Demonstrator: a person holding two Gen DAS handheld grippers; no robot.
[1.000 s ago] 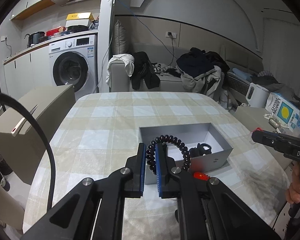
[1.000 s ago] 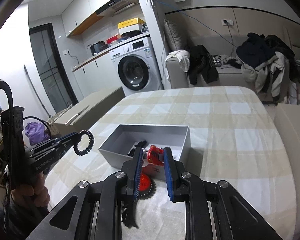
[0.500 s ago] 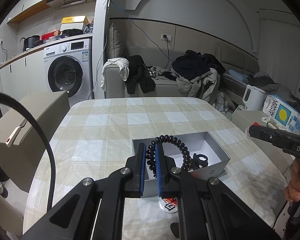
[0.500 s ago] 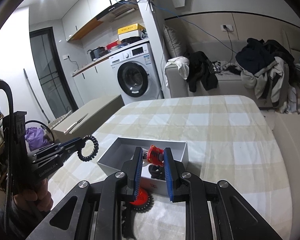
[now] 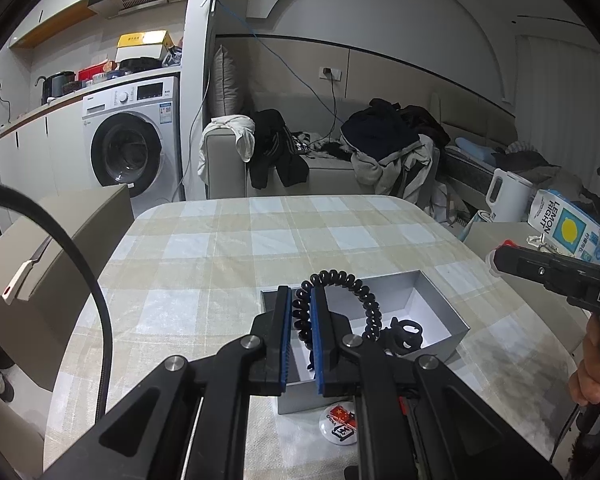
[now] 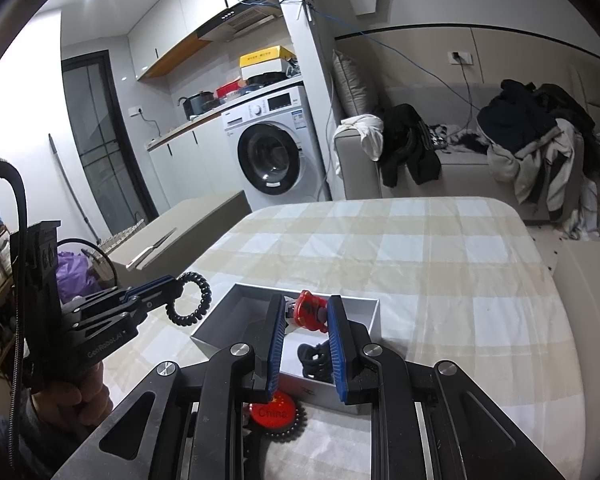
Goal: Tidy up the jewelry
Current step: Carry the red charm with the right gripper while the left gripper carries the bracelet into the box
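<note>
The grey box (image 5: 432,344) has slid nearer; left tongs (image 5: 301,312) apparently clamp the black coil bracelet (image 5: 352,284).

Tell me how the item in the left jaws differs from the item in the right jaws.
The left gripper holds a black spiral coil ring; the right gripper holds a small red trinket. The coil ring is a thin open loop that sticks out past the jaws; the trinket is compact and sits between them. Both are clamped above the grey box.
</note>
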